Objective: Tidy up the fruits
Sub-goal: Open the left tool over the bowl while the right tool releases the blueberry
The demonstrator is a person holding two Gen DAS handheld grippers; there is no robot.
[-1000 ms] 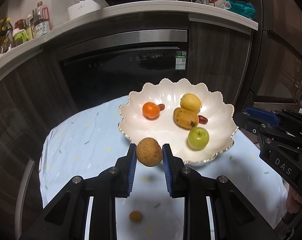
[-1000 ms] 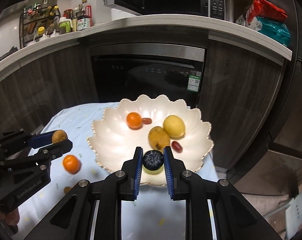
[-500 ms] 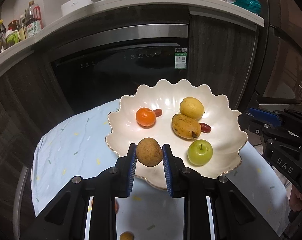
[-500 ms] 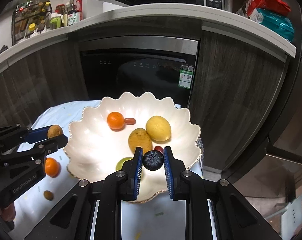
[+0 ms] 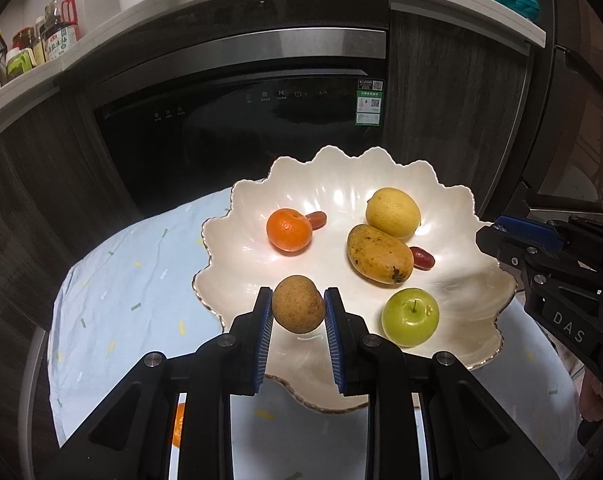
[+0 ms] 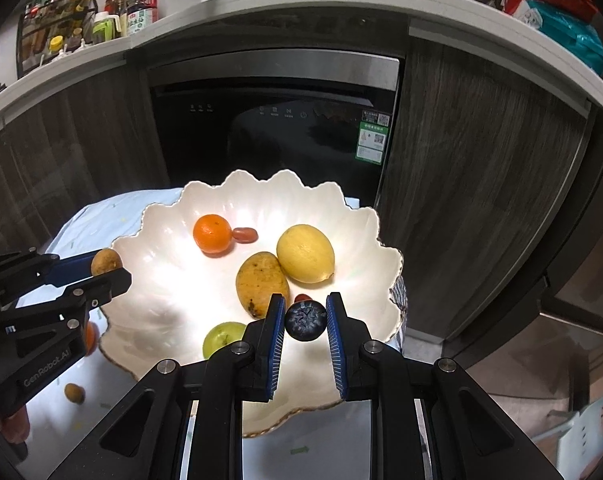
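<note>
Left wrist view, left to right: pale blue cloth (image 5: 113,280) on the table, an orange fruit partly hidden under the gripper frame at bottom left. Left gripper (image 5: 298,312) clamped on a round brown fruit (image 5: 298,309), held over the near-left rim of the white scalloped bowl (image 5: 489,344). In the bowl: tangerine (image 5: 289,229) with a red date (image 5: 315,219) touching it, mango (image 5: 379,254), lemon (image 5: 392,212) just behind it, second date (image 5: 422,258) at the mango's right, green apple (image 5: 410,317) near front. Right gripper's side shows at far right, beyond the bowl's rim.

Right wrist view: left gripper with the brown fruit at the bowl's left rim; a small brown fruit (image 6: 74,393) loose on the cloth below it. Right gripper (image 6: 305,320) clamped on a blueberry (image 6: 305,320), over the bowl's near-right part, in front of the mango. Dishwasher (image 6: 261,128) behind, bottles (image 6: 141,4) on the counter top left.
</note>
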